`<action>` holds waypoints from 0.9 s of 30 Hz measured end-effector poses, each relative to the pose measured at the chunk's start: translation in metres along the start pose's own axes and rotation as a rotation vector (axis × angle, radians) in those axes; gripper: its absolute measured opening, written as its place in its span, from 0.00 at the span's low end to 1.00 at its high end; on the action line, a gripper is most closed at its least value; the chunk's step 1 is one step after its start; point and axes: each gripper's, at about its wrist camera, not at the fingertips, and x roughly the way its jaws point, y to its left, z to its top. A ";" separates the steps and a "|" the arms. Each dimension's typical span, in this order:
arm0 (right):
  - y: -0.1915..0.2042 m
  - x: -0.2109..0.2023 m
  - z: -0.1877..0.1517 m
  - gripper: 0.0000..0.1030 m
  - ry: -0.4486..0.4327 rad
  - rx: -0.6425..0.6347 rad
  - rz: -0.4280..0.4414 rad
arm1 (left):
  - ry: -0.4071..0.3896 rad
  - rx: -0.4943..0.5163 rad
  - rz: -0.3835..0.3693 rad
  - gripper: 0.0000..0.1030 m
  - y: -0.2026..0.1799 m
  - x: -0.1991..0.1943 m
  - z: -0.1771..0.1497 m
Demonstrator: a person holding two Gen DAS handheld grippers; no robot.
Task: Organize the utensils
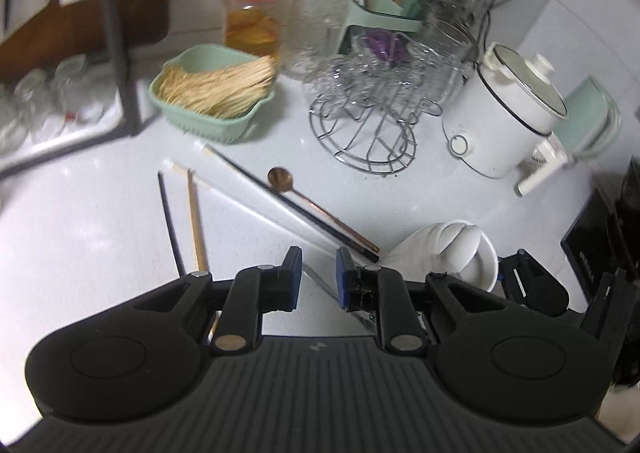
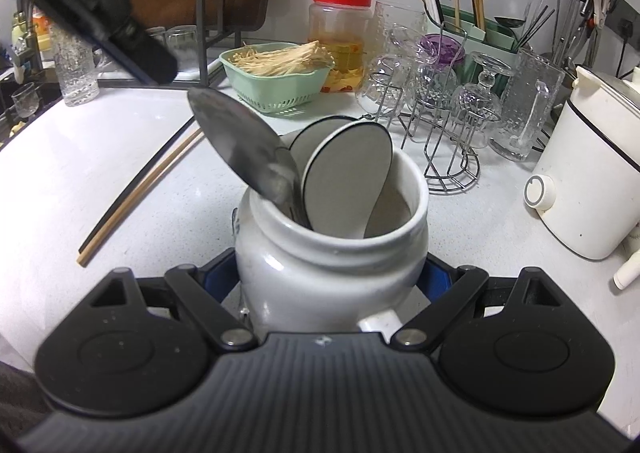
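White glazed jar point(image 2: 332, 265), spoons upright

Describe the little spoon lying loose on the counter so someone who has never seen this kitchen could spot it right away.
Start at the wire glass rack in the middle of the white counter. Just in front of it lie several loose chopsticks. The small spoon lies among them: it alone has a round brownish bowl and a thin coppery handle.
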 end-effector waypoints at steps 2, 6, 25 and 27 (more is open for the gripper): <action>0.000 0.000 0.000 0.90 -0.001 0.010 -0.006 | -0.006 -0.018 0.014 0.23 0.006 0.003 -0.007; 0.002 0.000 -0.001 0.90 -0.006 0.028 -0.017 | -0.016 -0.092 0.015 0.33 0.021 0.011 -0.020; 0.005 -0.023 -0.016 0.98 -0.141 0.186 -0.056 | -0.051 -0.214 0.159 0.33 0.102 0.047 -0.049; 0.007 -0.023 -0.014 0.98 -0.144 0.183 -0.080 | -0.047 -0.202 0.162 0.33 0.106 0.054 -0.044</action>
